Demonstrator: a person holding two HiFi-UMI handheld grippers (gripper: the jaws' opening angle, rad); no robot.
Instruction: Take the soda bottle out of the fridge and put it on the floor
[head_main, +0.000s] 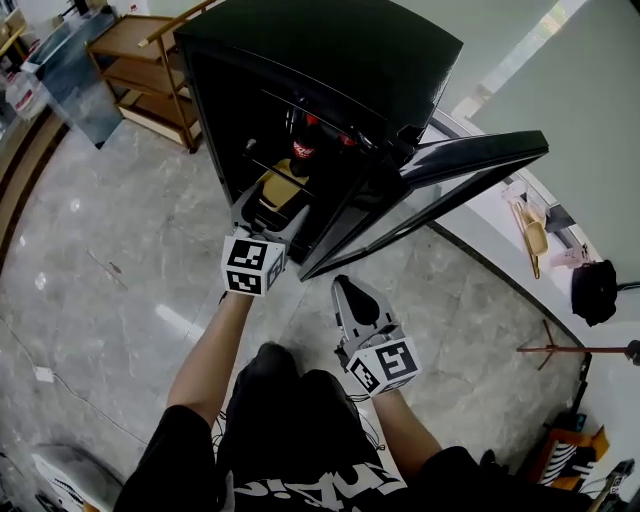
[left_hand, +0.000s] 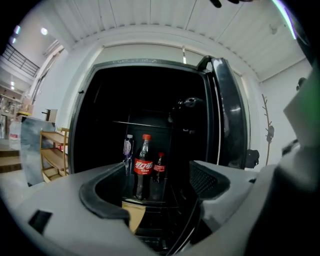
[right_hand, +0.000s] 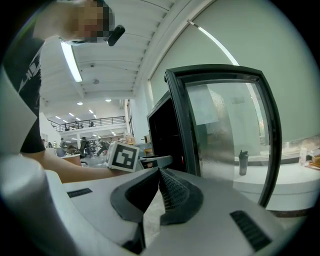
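**A:** What's nearest you?

**B:** My left gripper. Its jaws are spread wide and there is nothing between the pads. Through the gap I see the soda bottle standing upright inside the fridge, with a red cap and a red label.

**A:** Is anything crowding it?

**B:** A smaller cola stands just beside it on one side, and a clear bottle is close on the other. I can't tell whether either one touches it.

**A:** And your other hand?

**B:** The right gripper has its jaws pressed together and holds nothing. It hangs low outside the fridge, near the open door.

**A:** So which step is this?

**B:** The reach, as I judge it. The door is open, the bottle is untouched, and the floor comes later.

**A:** What does the next move call for?

**B:** I should go in level with the left gripper and keep the bottle centred in the gap. The jaws have to slip past both neighbours without tipping them. Then I close on the bottle's body, lift it clear, and draw it out past the door.
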